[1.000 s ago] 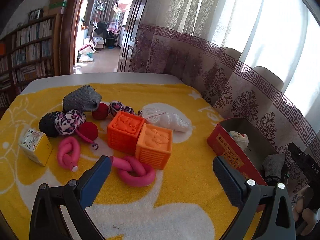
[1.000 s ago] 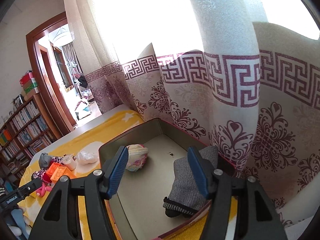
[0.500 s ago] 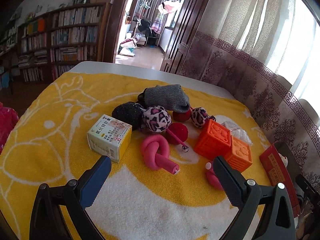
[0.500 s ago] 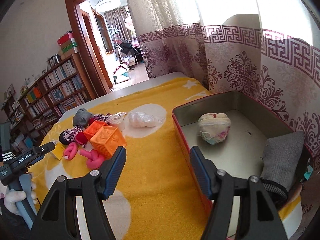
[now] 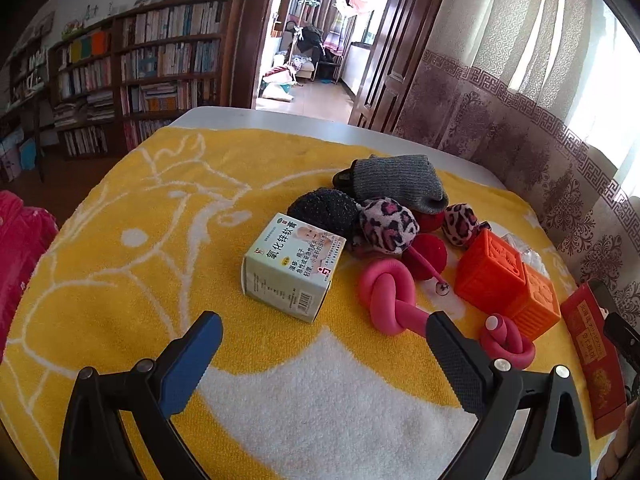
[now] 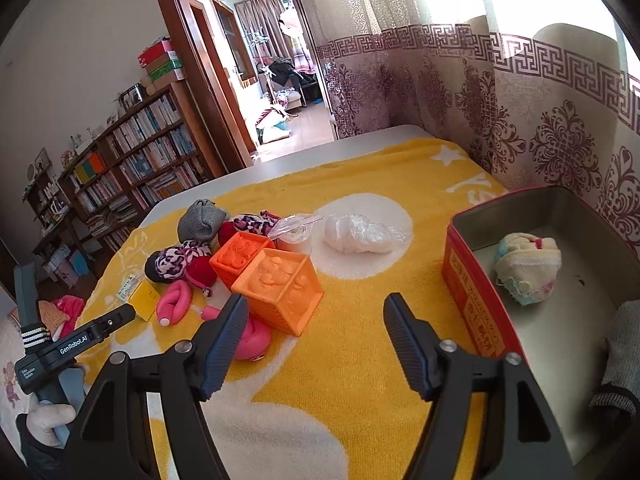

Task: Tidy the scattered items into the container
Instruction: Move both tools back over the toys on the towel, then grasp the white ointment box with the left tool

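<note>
My left gripper (image 5: 324, 356) is open and empty, just in front of a white medicine box (image 5: 292, 266) and a knotted pink rope (image 5: 390, 296). Behind them lie a grey sock (image 5: 396, 182), a black ball (image 5: 324, 210), leopard-print balls (image 5: 386, 224) and two orange cubes (image 5: 490, 270). My right gripper (image 6: 316, 336) is open and empty, low over the yellow towel beside the orange cubes (image 6: 280, 284). The red tin (image 6: 472, 280) at the right holds a rolled pastel sock (image 6: 528, 268) and a grey sock (image 6: 620, 356).
A white bagged bundle (image 6: 356, 234) and a clear-wrapped cup (image 6: 296, 234) lie behind the cubes. The left gripper's handle (image 6: 76, 344) shows at lower left. Curtains hang along the right side; bookshelves and a doorway stand beyond the table's far edge (image 5: 280, 118).
Both grippers swung left, away from the tin. The left now faces the medicine box and toy pile; the right has pulled out of the tin and faces the cubes.
</note>
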Tool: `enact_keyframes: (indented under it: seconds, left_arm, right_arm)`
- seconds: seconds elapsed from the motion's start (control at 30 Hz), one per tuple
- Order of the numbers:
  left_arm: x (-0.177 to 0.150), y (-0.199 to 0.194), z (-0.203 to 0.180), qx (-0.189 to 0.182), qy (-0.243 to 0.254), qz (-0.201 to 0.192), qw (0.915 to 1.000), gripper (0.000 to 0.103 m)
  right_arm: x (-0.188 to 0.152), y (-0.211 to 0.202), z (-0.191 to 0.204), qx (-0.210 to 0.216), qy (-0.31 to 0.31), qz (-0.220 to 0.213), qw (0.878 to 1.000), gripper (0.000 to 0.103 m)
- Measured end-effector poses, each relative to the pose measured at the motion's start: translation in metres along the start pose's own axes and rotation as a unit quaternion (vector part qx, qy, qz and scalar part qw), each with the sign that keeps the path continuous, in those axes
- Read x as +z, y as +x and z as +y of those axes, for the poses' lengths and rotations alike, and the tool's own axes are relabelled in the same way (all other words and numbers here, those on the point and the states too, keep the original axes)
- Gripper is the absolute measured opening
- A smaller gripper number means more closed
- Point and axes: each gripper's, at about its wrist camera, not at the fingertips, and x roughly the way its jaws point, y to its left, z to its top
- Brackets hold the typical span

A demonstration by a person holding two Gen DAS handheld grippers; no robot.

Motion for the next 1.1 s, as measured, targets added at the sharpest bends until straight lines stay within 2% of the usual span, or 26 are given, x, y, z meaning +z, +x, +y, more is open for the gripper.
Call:
enact_keyframes:
  seconds: [0.17, 0.3, 0.4, 0.5, 0.63, 0.83, 0.97, 1.1]
  left_arm:
    - [0.011, 0.007, -0.001, 0.027, 0.074, 0.002, 0.9969, 0.103]
    - [0.022, 0.02, -0.003, 0.025, 0.114, 0.004, 0.9932, 0.103]
    - [0.026, 0.037, 0.004, 0.006, 0.107, 0.024, 0.994, 0.103]
    - [0.028, 0.057, 0.017, -0.011, 0.069, 0.056, 0.996, 0.103]
    - [0.034, 0.067, 0.032, -0.032, 0.026, 0.062, 0.9972, 0.103]
    - [0.032, 0.072, 0.024, -0.007, 0.046, 0.072, 0.9963, 0.103]
    - [0.028, 0.08, 0.008, 0.045, 0.094, 0.087, 0.9908, 0.103]
    - [0.028, 0.078, 0.009, 0.041, 0.09, 0.086, 0.9914, 0.103]
  right_arm:
    - [-0.007, 0.011, 0.0, 0.005, 0.002, 0.013, 1.0, 0.074]
    - [-0.009, 0.014, -0.002, 0.005, 0.007, 0.015, 1.0, 0.074]
    - [-0.01, 0.014, -0.005, 0.003, 0.011, 0.013, 1.0, 0.075]
    - [-0.01, 0.015, -0.005, 0.0, 0.011, 0.014, 1.0, 0.075]
    - [-0.012, 0.019, -0.002, 0.0, 0.011, 0.02, 1.0, 0.074]
    - [-0.016, 0.022, 0.003, 0.004, 0.006, 0.025, 1.0, 0.075]
    - [-0.017, 0.019, 0.001, 0.002, 0.008, 0.024, 1.0, 0.074]
    - [-0.017, 0.018, -0.003, -0.002, 0.015, 0.024, 1.0, 0.074]
